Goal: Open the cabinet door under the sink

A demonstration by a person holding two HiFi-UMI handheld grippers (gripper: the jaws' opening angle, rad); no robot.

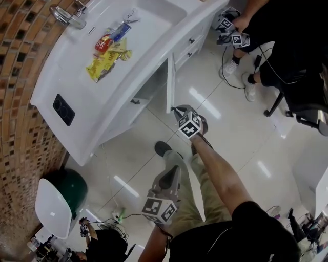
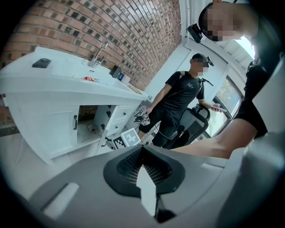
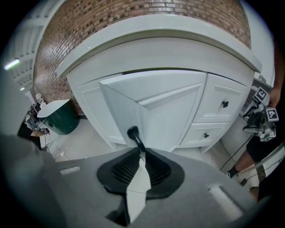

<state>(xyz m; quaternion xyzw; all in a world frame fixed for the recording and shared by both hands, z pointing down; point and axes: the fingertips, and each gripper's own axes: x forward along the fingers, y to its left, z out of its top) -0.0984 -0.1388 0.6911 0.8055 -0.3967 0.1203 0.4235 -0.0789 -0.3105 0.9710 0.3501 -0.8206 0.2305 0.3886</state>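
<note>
The white vanity (image 1: 89, 110) has one cabinet door (image 1: 168, 87) swung out towards me, edge-on in the head view. In the right gripper view that door (image 3: 164, 107) fills the middle, and its black handle (image 3: 133, 135) sticks out between the jaws. My right gripper (image 1: 178, 110) (image 3: 140, 151) is shut on this handle. My left gripper (image 1: 172, 171) (image 2: 141, 151) hangs lower and nearer to my body, away from the vanity, shut with nothing in it. In the left gripper view the opened cabinet (image 2: 91, 124) shows a dark inside.
Snack packets (image 1: 107, 56) lie on the countertop near the faucet (image 1: 69, 15). Two drawers (image 1: 192, 43) sit to the right of the open door. A green bin with a white lid (image 1: 66, 197) stands by the brick wall. Another person holding grippers (image 1: 233, 30) and an office chair (image 1: 302, 110) are at the right.
</note>
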